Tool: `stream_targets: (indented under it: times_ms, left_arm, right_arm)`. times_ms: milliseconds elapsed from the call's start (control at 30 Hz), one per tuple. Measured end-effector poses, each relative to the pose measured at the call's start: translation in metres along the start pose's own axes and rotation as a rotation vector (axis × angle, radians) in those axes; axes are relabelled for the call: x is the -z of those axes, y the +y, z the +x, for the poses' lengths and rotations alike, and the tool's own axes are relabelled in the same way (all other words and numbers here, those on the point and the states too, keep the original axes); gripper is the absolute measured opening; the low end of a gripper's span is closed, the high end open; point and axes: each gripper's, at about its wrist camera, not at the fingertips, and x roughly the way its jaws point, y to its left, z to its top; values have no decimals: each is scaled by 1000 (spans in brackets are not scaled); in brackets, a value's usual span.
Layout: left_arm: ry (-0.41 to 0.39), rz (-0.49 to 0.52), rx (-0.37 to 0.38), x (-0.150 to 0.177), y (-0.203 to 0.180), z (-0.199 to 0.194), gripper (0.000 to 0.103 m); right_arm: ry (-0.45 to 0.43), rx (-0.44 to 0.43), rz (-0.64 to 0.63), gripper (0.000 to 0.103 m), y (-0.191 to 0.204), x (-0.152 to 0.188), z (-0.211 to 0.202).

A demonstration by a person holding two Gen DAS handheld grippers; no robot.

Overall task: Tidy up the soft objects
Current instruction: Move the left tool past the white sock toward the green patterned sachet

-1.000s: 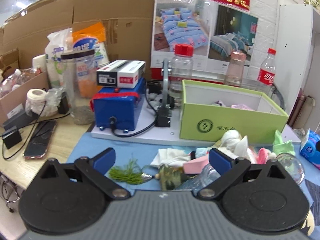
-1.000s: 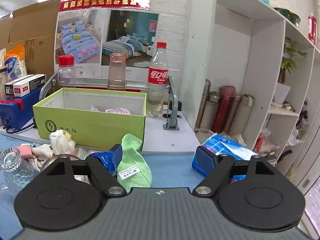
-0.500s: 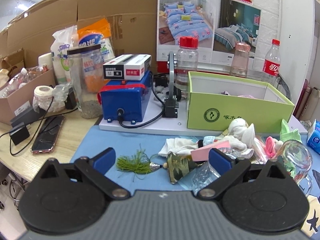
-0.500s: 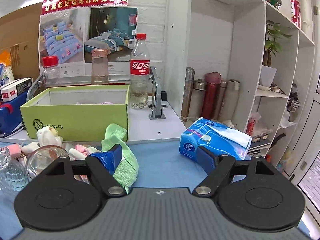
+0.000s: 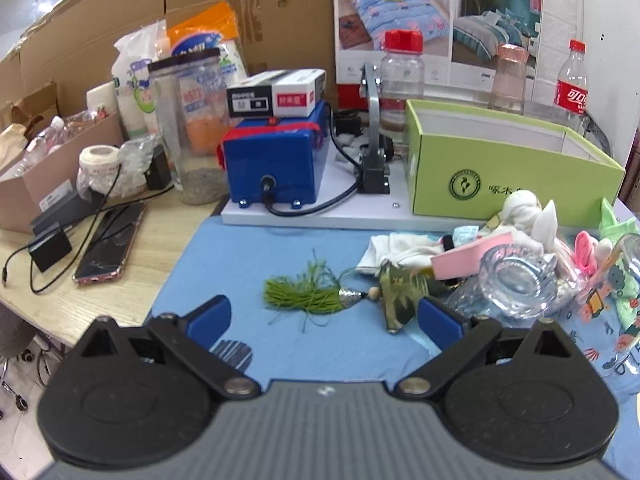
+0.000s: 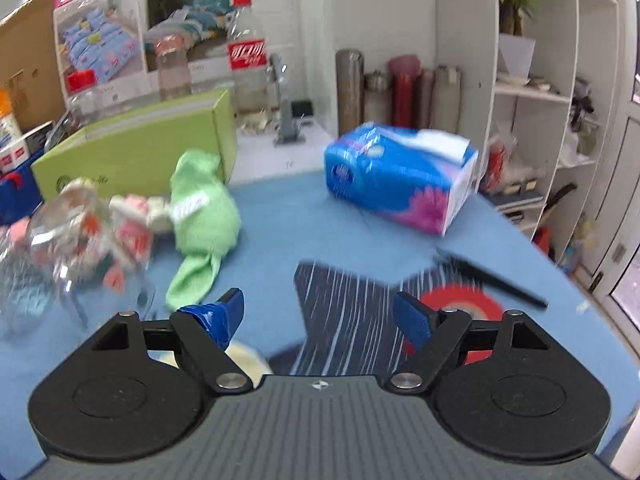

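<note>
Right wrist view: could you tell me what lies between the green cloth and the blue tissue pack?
Only bare blue mat separates the green cloth from the tissue pack in the right wrist view.

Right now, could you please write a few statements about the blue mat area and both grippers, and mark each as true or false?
1. The left gripper is open and holds nothing. True.
2. The green tassel lies inside the green box. False: it lies on the blue mat in front of the box.
3. The right gripper grips the green cloth. False: it is open and empty.
4. The tissue pack sits on the mat. True.
</note>
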Motion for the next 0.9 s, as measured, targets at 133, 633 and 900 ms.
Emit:
stream_targets:
  times_ms: [133, 633, 900]
  left_arm:
    - [17, -30, 15, -8, 6, 10, 98]
    - [116, -191, 200, -78, 19, 76, 98]
    - [214, -6, 375, -101, -24, 108, 98]
  right_arm:
    - [7, -14, -23, 68, 11, -9, 11]
    - [2, -64, 32, 68, 16, -34, 39]
    - [26, -55, 39, 69, 12, -40, 50]
